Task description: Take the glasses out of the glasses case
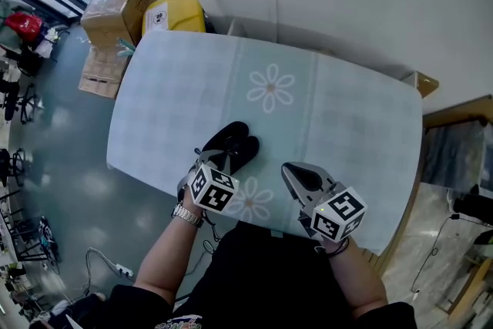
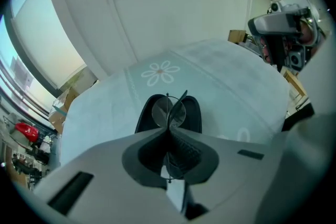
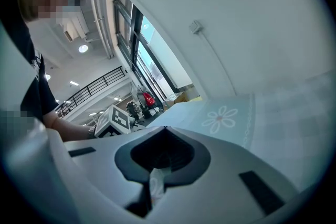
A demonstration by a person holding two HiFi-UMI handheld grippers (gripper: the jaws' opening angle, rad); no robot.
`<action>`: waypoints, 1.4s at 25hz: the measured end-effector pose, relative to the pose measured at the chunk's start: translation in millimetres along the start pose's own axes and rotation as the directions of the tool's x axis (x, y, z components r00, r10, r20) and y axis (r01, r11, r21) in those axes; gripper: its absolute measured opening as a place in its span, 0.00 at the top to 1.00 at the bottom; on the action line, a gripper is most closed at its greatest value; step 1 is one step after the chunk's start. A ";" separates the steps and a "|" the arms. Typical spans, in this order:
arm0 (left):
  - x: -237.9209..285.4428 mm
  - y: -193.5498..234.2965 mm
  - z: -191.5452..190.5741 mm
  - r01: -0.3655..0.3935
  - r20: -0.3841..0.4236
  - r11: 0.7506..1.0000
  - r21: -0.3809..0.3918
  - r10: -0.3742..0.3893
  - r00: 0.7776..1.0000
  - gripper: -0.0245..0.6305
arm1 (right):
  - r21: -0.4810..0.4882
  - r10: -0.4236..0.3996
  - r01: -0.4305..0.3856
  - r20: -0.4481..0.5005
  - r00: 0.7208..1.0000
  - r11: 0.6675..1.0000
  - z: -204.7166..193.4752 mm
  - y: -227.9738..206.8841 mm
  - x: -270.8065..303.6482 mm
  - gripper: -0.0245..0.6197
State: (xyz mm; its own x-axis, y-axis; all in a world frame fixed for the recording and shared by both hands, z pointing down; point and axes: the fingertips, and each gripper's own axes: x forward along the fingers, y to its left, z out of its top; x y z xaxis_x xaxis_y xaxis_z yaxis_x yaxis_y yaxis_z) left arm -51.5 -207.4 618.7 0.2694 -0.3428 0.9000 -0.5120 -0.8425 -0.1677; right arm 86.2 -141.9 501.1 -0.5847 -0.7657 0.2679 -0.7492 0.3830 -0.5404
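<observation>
A black glasses case lies open on the pale blue flowered tablecloth, near the table's front edge. In the left gripper view the case sits just beyond the jaws. My left gripper is shut on the glasses: a round lens and a thin wire frame stick out past the fingertips, over the case. In the head view the left gripper is at the case's near end. My right gripper hovers to the right of the case, shut with nothing in it.
Cardboard boxes and a yellow box stand on the floor beyond the table's far left corner. A white wall runs behind the table. Wooden furniture and a camera rig are at the right.
</observation>
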 end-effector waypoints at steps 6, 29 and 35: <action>-28.8 -0.3 -0.9 -0.070 0.052 0.994 -0.089 0.075 0.996 0.92 | -0.042 0.058 -0.058 -0.003 0.998 0.997 8.2 11.8 -10.8 0.93; -167.0 -79.5 -20.0 0.131 0.457 0.824 -0.552 0.167 0.874 0.92 | -0.193 0.228 -0.245 -0.109 0.968 0.950 4.0 72.7 -45.7 0.93; -181.6 -81.2 -48.7 0.129 0.465 0.802 -0.584 0.201 0.862 0.92 | -0.205 0.254 -0.281 -0.147 0.956 0.938 -12.6 96.2 -31.7 0.93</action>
State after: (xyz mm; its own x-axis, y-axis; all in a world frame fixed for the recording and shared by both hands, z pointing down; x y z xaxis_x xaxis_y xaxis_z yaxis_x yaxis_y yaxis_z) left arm -98.5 -56.5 488.5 0.5091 -0.6580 0.5548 -0.8520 -0.4767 0.2164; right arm 28.7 -74.3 450.6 -0.7952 -0.5585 0.2360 -0.6019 0.6802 -0.4184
